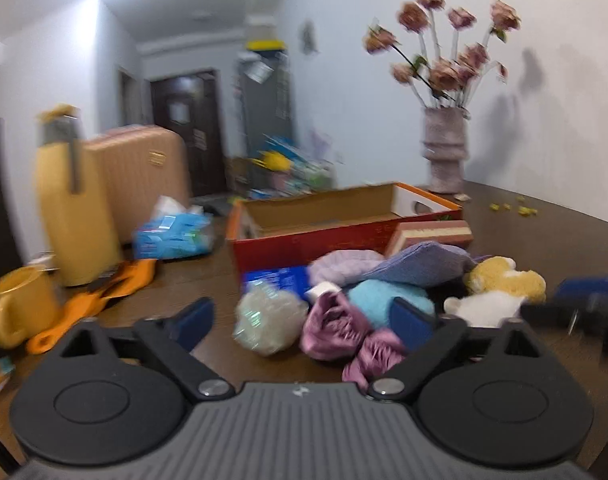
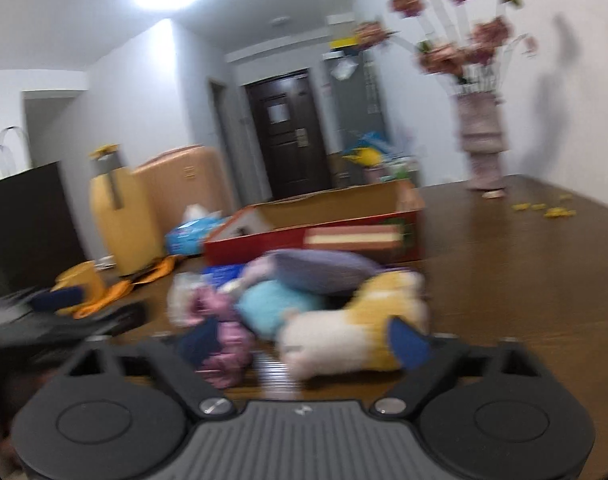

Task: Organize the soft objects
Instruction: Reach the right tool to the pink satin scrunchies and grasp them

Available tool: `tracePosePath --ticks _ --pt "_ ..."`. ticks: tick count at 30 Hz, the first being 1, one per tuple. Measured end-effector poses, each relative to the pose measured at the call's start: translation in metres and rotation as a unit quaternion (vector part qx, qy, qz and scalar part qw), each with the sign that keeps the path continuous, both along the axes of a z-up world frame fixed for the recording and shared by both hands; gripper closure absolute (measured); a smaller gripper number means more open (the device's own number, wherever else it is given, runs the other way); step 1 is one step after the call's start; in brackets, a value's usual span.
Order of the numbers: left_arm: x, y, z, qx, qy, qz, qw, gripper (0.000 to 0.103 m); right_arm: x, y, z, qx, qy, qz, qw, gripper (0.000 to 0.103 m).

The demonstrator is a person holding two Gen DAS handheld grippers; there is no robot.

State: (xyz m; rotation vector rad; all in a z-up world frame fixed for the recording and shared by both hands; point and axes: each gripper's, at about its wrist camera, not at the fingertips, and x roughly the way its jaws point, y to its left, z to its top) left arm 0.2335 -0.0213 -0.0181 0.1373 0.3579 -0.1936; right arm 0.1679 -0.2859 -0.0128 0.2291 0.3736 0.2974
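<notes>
A heap of soft things lies on the brown table [image 1: 544,248] in front of an open red cardboard box [image 1: 304,246]: a pale mesh puff [image 1: 267,320], a pink satin scrunchie [image 1: 336,330], a light blue plush [image 1: 380,296], lilac cloths [image 1: 420,260], and a yellow and white plush toy [image 1: 500,284]. My left gripper [image 1: 304,320] is open and empty, with the puff and scrunchie between its fingers. My right gripper [image 2: 304,340] is open and empty just before the plush toy [image 2: 352,328] and the scrunchie [image 2: 223,340]. The box [image 2: 304,240] is behind them.
A yellow thermos [image 1: 73,200], a yellow mug [image 1: 19,300], an orange strap [image 1: 99,296] and a blue tissue pack [image 1: 175,232] stand at the left. A vase of pink flowers [image 1: 444,152] stands at the back right. A striped sponge block [image 1: 432,234] leans on the box.
</notes>
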Motion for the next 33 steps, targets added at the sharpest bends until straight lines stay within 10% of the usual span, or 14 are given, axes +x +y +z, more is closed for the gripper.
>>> tracePosePath --ticks 7,9,12,14,21,30,33 --pt "0.077 0.002 -0.015 -0.003 0.099 -0.049 0.9938 0.066 0.04 0.059 -0.015 -0.028 0.042 0.058 0.997 0.039" --pt "0.079 0.002 -0.022 -0.001 0.115 -0.048 0.9922 0.097 0.046 0.069 -0.017 -0.049 0.045 0.054 0.996 0.039" --pt "0.064 0.007 -0.027 -0.013 0.121 -0.045 0.9916 0.1 0.053 0.079 -0.025 -0.097 0.06 0.052 0.992 0.053" --pt "0.049 0.015 -0.028 -0.038 0.134 -0.033 0.9897 0.101 0.05 0.074 -0.028 -0.121 0.06 0.038 0.99 0.081" --pt "-0.03 0.011 -0.048 -0.057 0.14 0.003 0.9886 0.101 0.013 0.03 -0.023 -0.104 0.057 0.03 0.992 0.058" --pt "-0.046 0.001 -0.05 -0.03 0.131 0.012 0.9909 0.101 -0.013 0.01 -0.009 0.058 0.054 0.064 0.995 0.055" --pt "-0.051 -0.001 -0.053 -0.032 0.133 -0.001 0.9906 0.101 -0.016 0.016 -0.002 0.039 0.035 0.041 0.998 0.054"
